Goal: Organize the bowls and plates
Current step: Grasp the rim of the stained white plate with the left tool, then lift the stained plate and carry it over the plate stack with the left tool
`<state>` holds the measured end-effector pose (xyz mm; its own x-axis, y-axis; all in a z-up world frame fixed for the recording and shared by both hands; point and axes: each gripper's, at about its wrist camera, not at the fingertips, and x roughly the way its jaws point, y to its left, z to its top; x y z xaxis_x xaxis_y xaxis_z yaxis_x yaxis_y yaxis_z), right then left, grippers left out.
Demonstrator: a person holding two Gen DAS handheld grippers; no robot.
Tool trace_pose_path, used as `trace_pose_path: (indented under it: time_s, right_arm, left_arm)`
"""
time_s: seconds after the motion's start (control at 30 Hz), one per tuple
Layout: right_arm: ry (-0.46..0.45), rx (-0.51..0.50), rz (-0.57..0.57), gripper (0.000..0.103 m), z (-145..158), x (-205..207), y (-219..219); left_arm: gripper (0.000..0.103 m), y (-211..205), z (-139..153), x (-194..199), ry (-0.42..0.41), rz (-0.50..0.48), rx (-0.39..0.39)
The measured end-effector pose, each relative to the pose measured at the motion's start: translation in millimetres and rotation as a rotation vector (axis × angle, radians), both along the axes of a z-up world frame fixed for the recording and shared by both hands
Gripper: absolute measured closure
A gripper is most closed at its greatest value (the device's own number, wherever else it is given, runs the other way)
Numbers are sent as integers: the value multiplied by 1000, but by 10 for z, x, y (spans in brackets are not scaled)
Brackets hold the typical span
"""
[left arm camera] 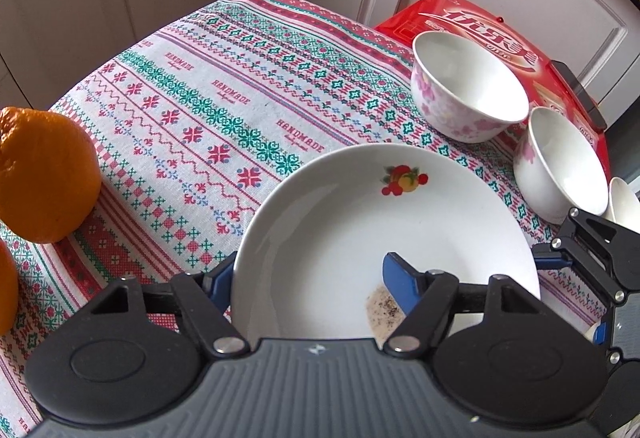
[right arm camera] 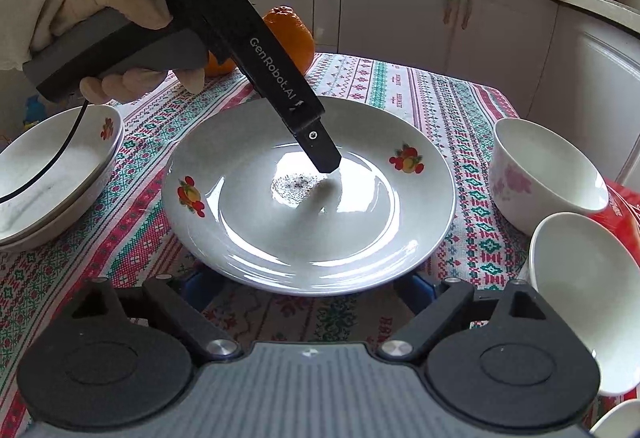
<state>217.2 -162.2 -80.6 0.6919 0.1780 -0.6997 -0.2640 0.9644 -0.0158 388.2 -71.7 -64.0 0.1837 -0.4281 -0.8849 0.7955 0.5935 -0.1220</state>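
A white plate with fruit prints (right arm camera: 360, 222) (left arm camera: 340, 222) lies on the patterned tablecloth, with a speckled residue at its centre. My left gripper (left arm camera: 308, 278) straddles the plate's near rim: one blue fingertip (left arm camera: 400, 278) rests inside the plate, the other is outside the rim. It also shows in the right wrist view (right arm camera: 326, 158), finger down in the plate. My right gripper (right arm camera: 308, 288) is open at the plate's near edge, fingers low under the rim. Two flowered white bowls (right arm camera: 548, 174) (right arm camera: 588, 294) stand to the right.
Two stacked white plates (right arm camera: 48, 178) sit at the left. Oranges (left arm camera: 44, 174) (right arm camera: 292, 34) lie at the far left side of the table. A red box (left arm camera: 480, 22) is behind the bowls. White cabinets (right arm camera: 440, 6) surround the table.
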Motion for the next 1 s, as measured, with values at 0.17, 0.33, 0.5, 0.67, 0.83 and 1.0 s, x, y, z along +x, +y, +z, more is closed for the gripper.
trace_pose_path:
  time_s: [0.17, 0.33, 0.5, 0.67, 0.83, 1.0]
  right_arm:
    - [0, -12, 9, 9, 10, -10, 0]
    - [0, -16, 26, 9, 31, -43, -2]
    - [-12, -25, 48, 9, 111, -102, 21]
    - [-20, -10, 73, 9, 216, -175, 49]
    - [-45, -21, 113, 9, 328, -284, 121]
    - [-62, -19, 156, 9, 442, -382, 215]
  left_arm:
    - [29, 32, 13, -11, 7, 3, -2]
    - [29, 90, 54, -69, 3, 22, -5]
    - [29, 165, 157, -161, -5, 51, -9]
    - [29, 276, 292, -286, -24, 88, -24]
    - [29, 427, 433, -454, -51, 126, -38]
    - [29, 620, 569, -631, -78, 170, -53]
